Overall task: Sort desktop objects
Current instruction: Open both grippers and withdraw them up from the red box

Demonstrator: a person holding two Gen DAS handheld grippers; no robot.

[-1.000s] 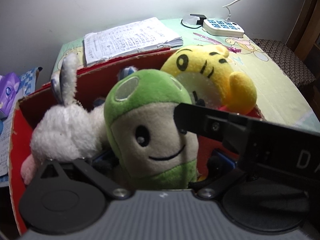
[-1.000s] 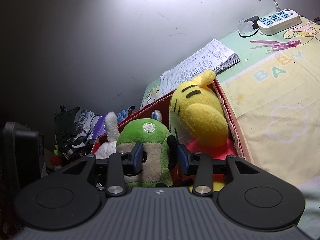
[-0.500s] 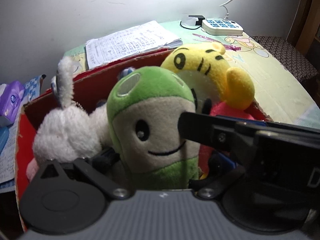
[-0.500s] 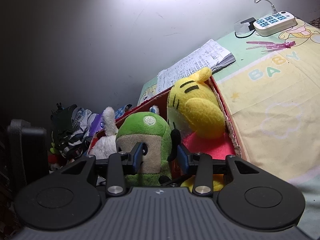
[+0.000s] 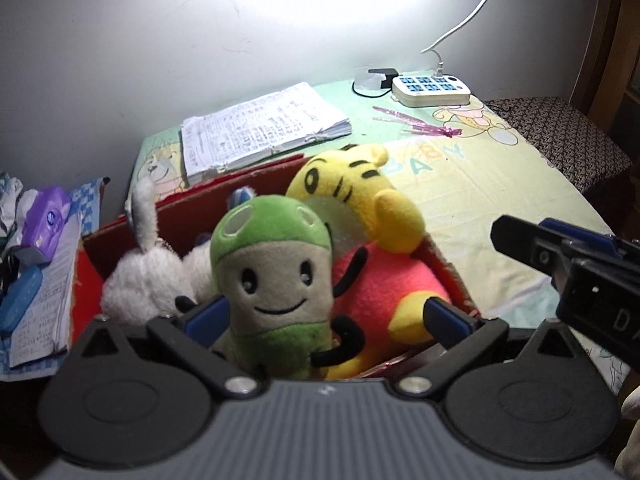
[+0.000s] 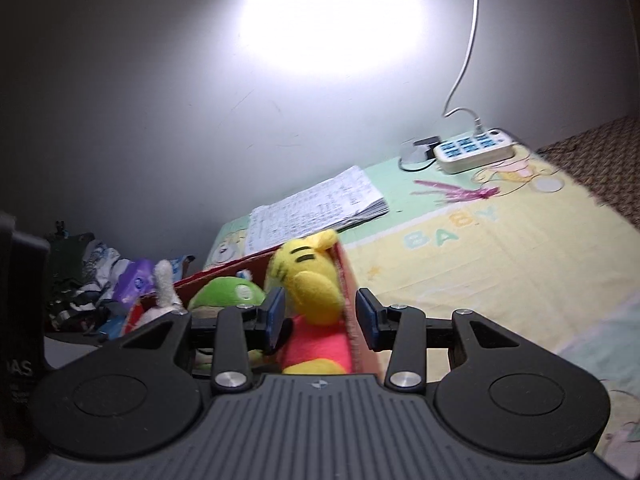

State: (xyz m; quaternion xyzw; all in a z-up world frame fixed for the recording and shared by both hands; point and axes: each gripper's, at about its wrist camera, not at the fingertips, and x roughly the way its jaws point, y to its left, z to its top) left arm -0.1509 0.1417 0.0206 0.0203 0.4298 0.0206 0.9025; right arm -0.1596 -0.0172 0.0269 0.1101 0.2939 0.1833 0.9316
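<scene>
Cloth (image 5: pixel 496 184) printed "BABY" covers table; wall (image 5: pixel 200 40) lamplit, perhaps white.

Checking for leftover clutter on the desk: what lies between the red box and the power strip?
In the left wrist view, only a pink ribbon scrap on the cartoon cloth lies between the red box and the power strip.
</scene>
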